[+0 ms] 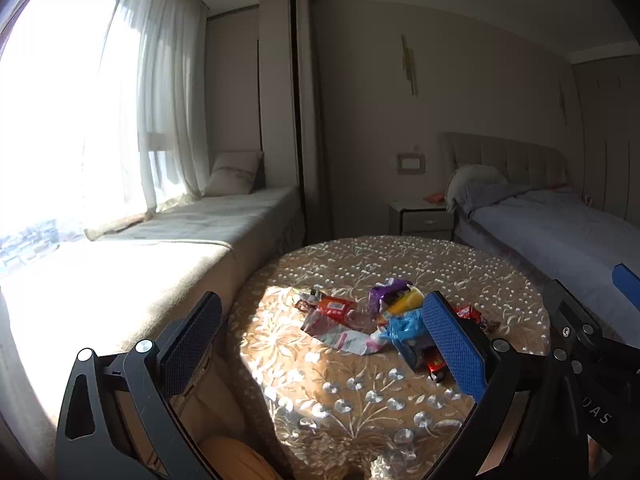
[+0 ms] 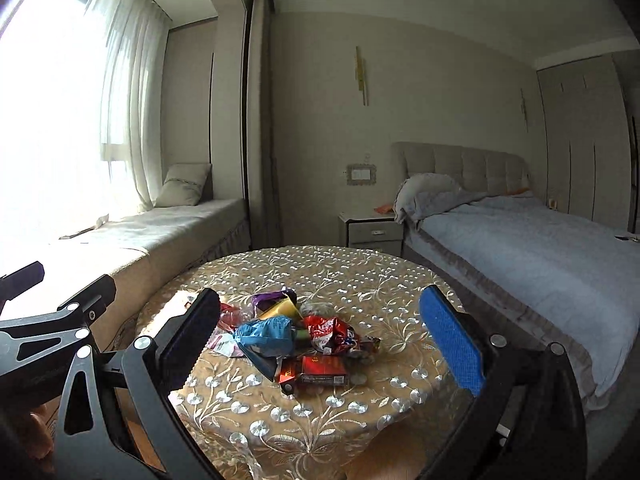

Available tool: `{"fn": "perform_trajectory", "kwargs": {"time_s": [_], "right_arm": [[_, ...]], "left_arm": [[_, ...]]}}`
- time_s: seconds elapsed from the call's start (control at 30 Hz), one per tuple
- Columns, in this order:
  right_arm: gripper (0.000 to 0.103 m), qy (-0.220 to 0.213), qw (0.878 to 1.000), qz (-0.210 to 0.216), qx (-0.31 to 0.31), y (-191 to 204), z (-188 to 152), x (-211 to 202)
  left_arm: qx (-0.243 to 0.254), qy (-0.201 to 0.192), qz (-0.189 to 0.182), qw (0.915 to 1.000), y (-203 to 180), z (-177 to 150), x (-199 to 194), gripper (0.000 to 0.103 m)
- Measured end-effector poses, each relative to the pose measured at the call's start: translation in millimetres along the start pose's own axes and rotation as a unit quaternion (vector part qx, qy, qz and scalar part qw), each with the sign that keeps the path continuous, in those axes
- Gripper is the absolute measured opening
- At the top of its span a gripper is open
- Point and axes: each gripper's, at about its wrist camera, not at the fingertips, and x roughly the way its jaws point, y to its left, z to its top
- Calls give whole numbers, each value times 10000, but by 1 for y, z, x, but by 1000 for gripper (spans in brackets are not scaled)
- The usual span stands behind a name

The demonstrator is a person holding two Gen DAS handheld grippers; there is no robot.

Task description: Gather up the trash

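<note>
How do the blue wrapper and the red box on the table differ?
The blue wrapper is crumpled and puffy; the red box is flat and rigid with straight edges. The blue wrapper lies in the middle of the pile, partly over other trash; the red box lies at the pile's near edge, toward the tongs. Both rest on the round table, and neither is gripped.

Left wrist view: looks forward and slightly down over near edge of round counter (image 1: 400, 408); trash pile (image 1: 380, 320) near, at 12 to 1 o'clock; window seat (image 1: 208, 224) at 10 o'clock; right tool (image 1: 592, 344) intrudes at 3 o'clock. Right wrist view: same heading, set further right; pile (image 2: 292, 340) dead ahead; bed (image 2: 540, 248) at 2 o'clock; left tool (image 2: 56, 312) at 9 o'clock. Shared: counter, pile, seat, bed, far wall.
</note>
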Motion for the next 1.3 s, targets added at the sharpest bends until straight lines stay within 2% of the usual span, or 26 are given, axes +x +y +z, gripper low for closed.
{"fn": "perform_trajectory", "kwargs": {"time_s": [0.07,0.33,0.57,0.8,1.3], "right_arm": [[99,-6,10000,41,13,10,2,-1],[99,28,9994,324,105,0,19,-8],[99,33,9996,280,57,-1,25,-12],[99,110,9996,241,71,1,28,-12],[99,111,9996,228,107,8,26,-10]], "left_arm": [[-65,-27,-68,10000,3,1,-2,98],[-147,69,-174,9997,3,-1,3,98],[-187,136,-100,9997,1,-2,7,98],[-220,268,-270,9990,1,-5,13,98],[-188,300,-247,9991,1,-5,13,98]]}}
